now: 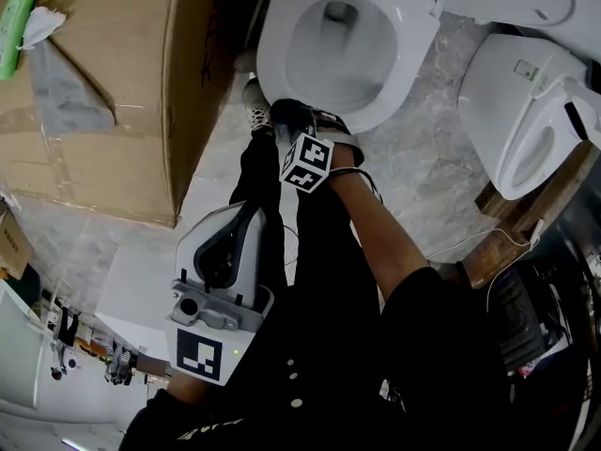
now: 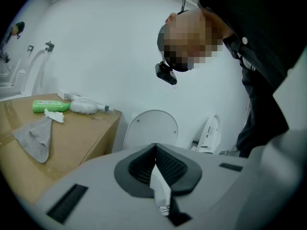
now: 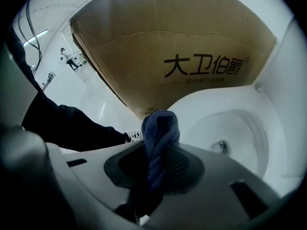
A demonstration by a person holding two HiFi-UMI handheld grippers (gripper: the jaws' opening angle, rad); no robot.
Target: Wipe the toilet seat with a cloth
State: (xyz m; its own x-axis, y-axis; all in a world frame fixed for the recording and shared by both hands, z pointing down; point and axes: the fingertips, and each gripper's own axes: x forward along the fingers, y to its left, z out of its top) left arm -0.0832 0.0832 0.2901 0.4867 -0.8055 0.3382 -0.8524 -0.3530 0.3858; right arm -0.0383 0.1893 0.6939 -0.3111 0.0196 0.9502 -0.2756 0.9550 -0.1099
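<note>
Progress: the dark blue cloth [image 3: 161, 126] is bunched and stands up between the jaws of the right gripper [image 3: 160, 169], which are clamped firmly on it. In the head view that gripper sits at the front edge of the toilet seat [image 1: 413, 59], on the side nearest the person. We cannot confirm that the cloth touches the seat; in the right gripper view it looks just beside the near rim. The seat is uniformly white, with no streaks or wet patches, so we cannot tell which parts have been wiped. We judge the wiping to be at or near its start, with the sides and back of the ring yet to be covered.

Pose: the right arm reaches forward and down, forearm bare, with the marker cube [image 1: 307, 163] facing up. The left gripper [image 1: 221, 271] is held back low near the person's body, well apart from the toilet. Its jaws are pressed together with nothing in them, and it takes no part in the work.

Surroundings: a cardboard box [image 1: 103, 92] stands to the left of the toilet. A grey rag [image 2: 36, 138] and a green bottle [image 2: 50, 106] lie on top of it.
</note>
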